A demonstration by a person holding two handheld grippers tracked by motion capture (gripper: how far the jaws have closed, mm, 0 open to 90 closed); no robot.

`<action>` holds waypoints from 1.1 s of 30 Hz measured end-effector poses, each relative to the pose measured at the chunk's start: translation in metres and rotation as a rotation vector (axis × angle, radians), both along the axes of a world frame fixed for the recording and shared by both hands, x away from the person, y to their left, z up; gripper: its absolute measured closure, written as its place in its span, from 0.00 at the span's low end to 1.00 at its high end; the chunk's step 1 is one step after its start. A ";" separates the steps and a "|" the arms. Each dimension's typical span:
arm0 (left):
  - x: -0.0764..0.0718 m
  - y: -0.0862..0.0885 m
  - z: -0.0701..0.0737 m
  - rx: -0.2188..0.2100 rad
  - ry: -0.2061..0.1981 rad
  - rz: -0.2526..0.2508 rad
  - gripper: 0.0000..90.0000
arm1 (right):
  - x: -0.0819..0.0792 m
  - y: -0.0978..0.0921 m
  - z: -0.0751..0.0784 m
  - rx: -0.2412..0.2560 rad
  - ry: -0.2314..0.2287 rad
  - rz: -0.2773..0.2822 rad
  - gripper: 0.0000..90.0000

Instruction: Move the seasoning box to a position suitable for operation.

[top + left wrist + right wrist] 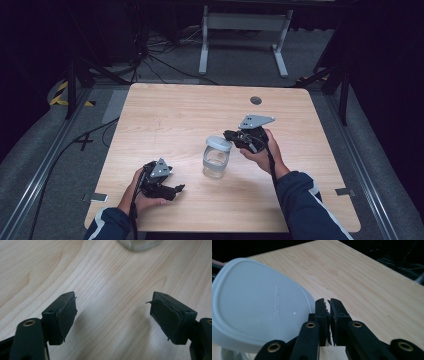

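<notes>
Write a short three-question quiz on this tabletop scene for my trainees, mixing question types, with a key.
1. True or false: the left gripper is shut on the clear container.
2. The lid on the container is: A) grey-white, B) red, C) green.
3. In the high view, which gripper is next to the lid?

Key
1. False: its jaws stand wide apart over the bare wooden table.
2. A.
3. The right gripper, jaws together with nothing between them, just beside the lid's rim.

A light wooden table (165, 115) fills the frame's centre on grey carpet (240, 60), with a white metal stand (245, 22) at top centre and darkness along both sides.
</notes>
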State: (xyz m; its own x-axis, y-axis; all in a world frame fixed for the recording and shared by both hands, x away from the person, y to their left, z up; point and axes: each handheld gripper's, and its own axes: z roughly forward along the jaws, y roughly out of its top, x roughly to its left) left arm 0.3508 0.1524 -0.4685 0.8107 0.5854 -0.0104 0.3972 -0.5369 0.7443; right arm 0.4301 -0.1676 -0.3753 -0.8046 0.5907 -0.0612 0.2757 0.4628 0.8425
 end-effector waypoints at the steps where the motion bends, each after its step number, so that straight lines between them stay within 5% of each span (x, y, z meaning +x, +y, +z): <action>1: -0.001 -0.002 0.005 -0.021 -0.017 -0.008 0.25 | 0.000 -0.001 -0.001 0.013 0.010 0.004 0.93; 9: -0.003 -0.017 0.034 -0.136 -0.100 -0.020 0.29 | 0.000 0.003 -0.005 -0.030 0.000 0.015 0.92; 15: -0.002 -0.026 0.044 -0.134 -0.138 -0.039 0.30 | -0.002 -0.003 0.005 0.017 -0.015 0.011 0.91; 20: 0.001 -0.028 0.047 -0.148 -0.131 -0.039 0.30 | -0.007 0.003 0.006 0.001 -0.020 0.065 0.91; 33: 0.002 -0.029 0.060 -0.193 -0.168 -0.051 0.40 | -0.001 0.002 0.002 -0.007 -0.006 0.042 0.95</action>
State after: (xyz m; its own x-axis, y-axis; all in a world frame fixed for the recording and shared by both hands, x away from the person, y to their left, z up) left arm 0.3530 0.1238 -0.4081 0.8389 0.5440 0.0197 0.2353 -0.3950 0.8880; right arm 0.4289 -0.1652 -0.3737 -0.8280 0.5563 -0.0697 0.2512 0.4792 0.8410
